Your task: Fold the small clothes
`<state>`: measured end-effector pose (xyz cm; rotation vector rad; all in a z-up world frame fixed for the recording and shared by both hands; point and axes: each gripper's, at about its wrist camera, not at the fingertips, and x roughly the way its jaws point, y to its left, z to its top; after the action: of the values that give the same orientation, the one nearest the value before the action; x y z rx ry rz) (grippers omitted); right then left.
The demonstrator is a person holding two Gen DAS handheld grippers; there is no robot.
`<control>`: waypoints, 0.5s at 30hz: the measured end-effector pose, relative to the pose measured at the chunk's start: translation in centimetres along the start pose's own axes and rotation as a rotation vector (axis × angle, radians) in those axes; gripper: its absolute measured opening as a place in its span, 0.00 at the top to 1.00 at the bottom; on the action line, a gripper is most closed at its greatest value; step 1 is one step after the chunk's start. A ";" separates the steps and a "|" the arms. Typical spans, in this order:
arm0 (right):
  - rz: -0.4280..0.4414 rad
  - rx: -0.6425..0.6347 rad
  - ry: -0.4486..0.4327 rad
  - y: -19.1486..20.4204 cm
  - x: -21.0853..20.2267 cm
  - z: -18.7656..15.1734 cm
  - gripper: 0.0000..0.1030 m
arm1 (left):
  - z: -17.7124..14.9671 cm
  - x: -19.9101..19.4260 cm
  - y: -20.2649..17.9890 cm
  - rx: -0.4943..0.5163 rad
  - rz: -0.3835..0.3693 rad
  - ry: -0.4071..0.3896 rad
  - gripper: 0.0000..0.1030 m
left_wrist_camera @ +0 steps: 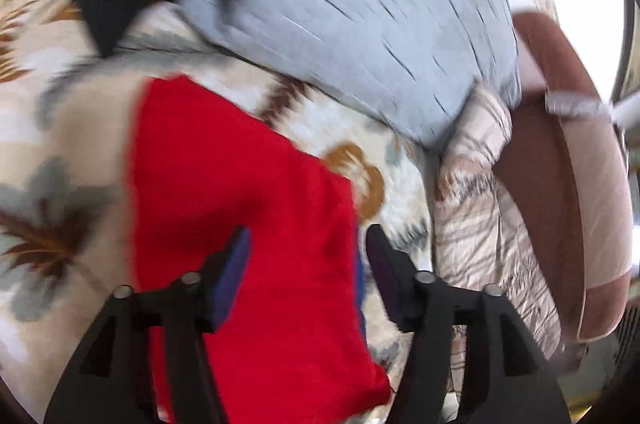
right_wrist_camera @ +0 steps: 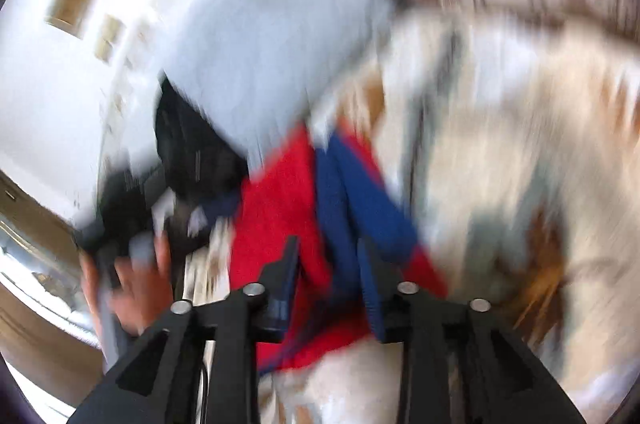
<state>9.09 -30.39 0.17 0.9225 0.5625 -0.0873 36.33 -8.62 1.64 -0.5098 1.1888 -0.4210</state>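
My left claw (left_wrist_camera: 308,276) is spread over the red garment (left_wrist_camera: 240,203). My right claw (right_wrist_camera: 328,276) is spread astride its blue band (right_wrist_camera: 360,199). It looks soft and light; I'd pinch the edges.

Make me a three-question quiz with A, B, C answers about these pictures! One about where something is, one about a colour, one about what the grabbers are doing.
1. Where does the red garment lie?
A. on the flowery blanket
B. on a wooden chair
C. inside a basket

2. What colour is the trim on the red garment?
A. yellow
B. blue
C. pink

3. How do the left gripper fingers stand?
A. spread apart over the red cloth
C. pinched shut on a sock
B. out of view

Answers:
1. A, as the flowery blanket shows all around the red cloth.
2. B, as a blue band runs along the red in the right wrist view, near the right gripper.
3. A, as a wide gap with red cloth shows between the two fingers.
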 end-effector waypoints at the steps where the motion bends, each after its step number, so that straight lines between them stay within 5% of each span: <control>1: 0.019 -0.030 -0.052 0.7 -0.4 1.1 0.55 | -0.2 -0.4 1.2 -0.019 0.010 -0.004 0.40; 5: 0.158 -0.087 0.091 3.1 5.4 4.4 0.51 | -1.6 -0.1 4.4 -0.073 0.007 0.036 0.40; 11: 0.008 -0.220 0.256 2.6 12.8 1.3 0.56 | -3.7 0.0 5.2 0.002 0.003 0.017 0.40; 13: -0.011 -0.264 0.256 2.7 13.4 0.6 0.85 | -4.0 0.3 5.2 0.009 0.008 0.014 0.40; 15: 0.002 -0.303 0.207 3.6 12.6 1.0 0.88 | -4.3 0.2 5.1 0.016 0.003 -0.002 0.40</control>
<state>21.32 -26.93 -2.98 0.6394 0.7443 0.0953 32.56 -5.23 -2.66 -0.4940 1.1832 -0.4271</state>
